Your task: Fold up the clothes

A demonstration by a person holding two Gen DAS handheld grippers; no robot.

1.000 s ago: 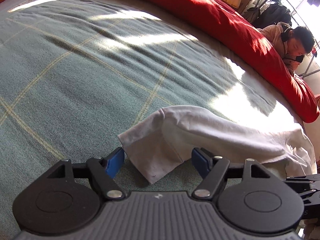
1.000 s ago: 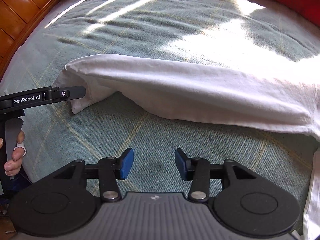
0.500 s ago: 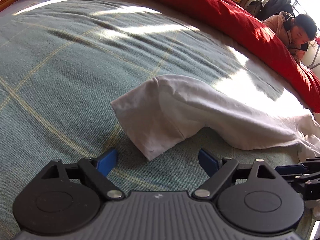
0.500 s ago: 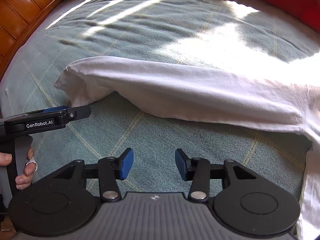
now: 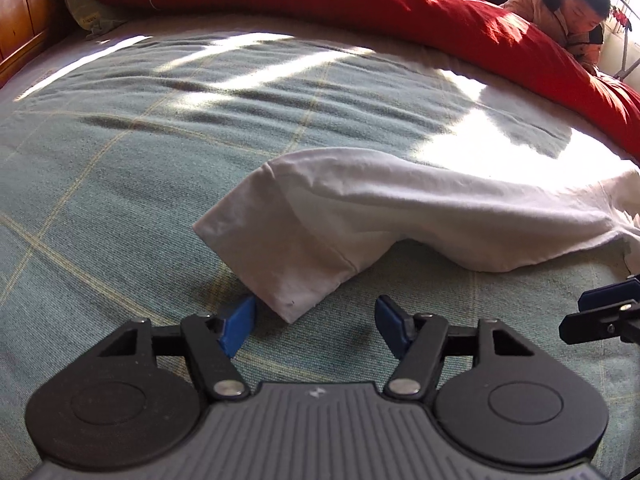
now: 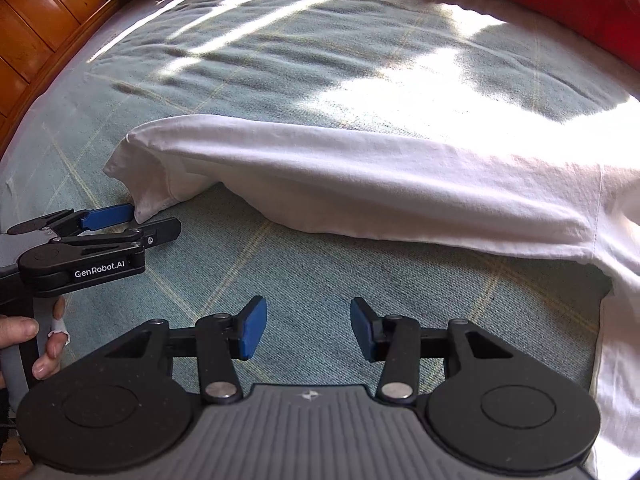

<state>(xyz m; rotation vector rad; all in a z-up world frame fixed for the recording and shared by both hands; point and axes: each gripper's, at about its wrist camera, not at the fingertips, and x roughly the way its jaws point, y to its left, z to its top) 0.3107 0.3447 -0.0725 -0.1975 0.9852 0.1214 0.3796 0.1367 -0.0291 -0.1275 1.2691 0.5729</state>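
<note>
- As far as can be made out from both wrist views, got a white shirt (image 5: 400,208) lying long and rumpled across the bed's teal checked blanket (image 5: 120,160), half in hard sunlight.
- Can see its sleeve cuff (image 5: 296,276) pointing toward the near edge of the bed, humped up off the blanket a bit, with the hem corner sitting right between the pads of the left gripper (image 5: 315,316).
- Have to call that left gripper not gripping yet: jaws just been closing in and now about half apart. One blue pad is hard up beside the cuff's edge (touching or not, can't say) and the other is clear of the cloth, so no pinch.
- Same story from the right wrist view: blue finger tucked at the cuff's bottom corner, and a hand (image 6: 36,344) wrapped round the handle below.
- Got the right gripper (image 6: 308,328) roughly half apart too, nothing between its pads, hanging over bare blanket just short of the shirt's long near edge.
- Can spot the shirt's body running off the right side of that view, past a seam.
- Behind all that: red duvet (image 5: 360,4) bunched along the far side, pillow (image 5: 80,0) in the corner, wooden headboard (image 6: 36,20) at left, and a person in a tan jacket (image 5: 560,12) beyond the duvet.
</note>
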